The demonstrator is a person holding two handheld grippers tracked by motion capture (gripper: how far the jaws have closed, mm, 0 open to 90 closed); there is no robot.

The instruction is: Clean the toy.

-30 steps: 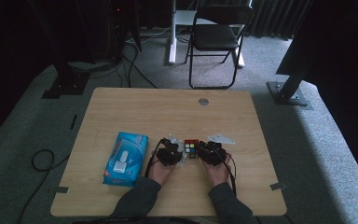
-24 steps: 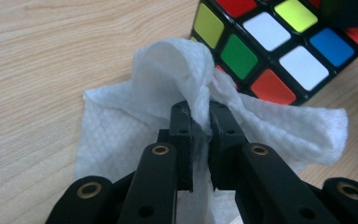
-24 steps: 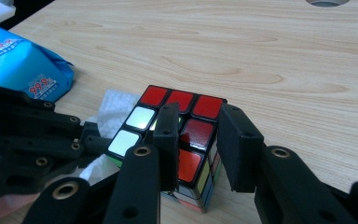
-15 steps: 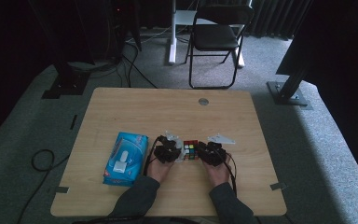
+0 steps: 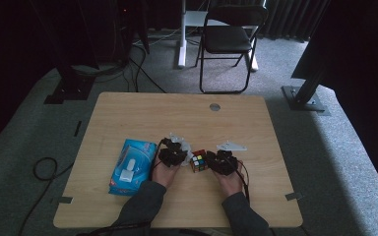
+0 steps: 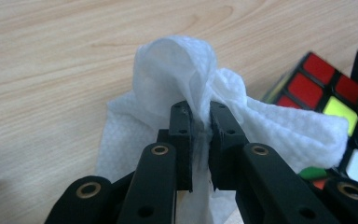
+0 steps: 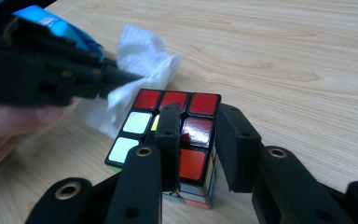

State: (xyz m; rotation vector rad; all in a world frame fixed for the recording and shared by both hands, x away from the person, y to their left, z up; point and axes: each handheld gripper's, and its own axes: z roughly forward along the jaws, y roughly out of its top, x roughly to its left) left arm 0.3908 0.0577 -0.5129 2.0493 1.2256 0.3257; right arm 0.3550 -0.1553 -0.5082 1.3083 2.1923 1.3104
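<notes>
A Rubik's cube point(image 5: 199, 161) rests on the wooden table point(image 5: 177, 113), between my two grippers. My left gripper point(image 5: 173, 155) is shut on a crumpled white wipe point(image 6: 186, 65), pinched between the jaws point(image 6: 199, 119) just left of the cube point(image 6: 324, 91). My right gripper point(image 5: 221, 162) is shut on the cube point(image 7: 147, 99). In the right gripper view its jaws point(image 7: 199, 112) straddle the cube's right column, one jaw across the top face and the other at the side. The wipe point(image 7: 142, 53) and the left gripper point(image 7: 116, 77) lie beyond the cube.
A blue pack of wipes point(image 5: 132, 166) lies flat on the table to the left of my left hand. A round grommet point(image 5: 215, 106) sits near the far edge. Beyond the table stand a folding chair point(image 5: 229, 39) and stand bases on grey carpet.
</notes>
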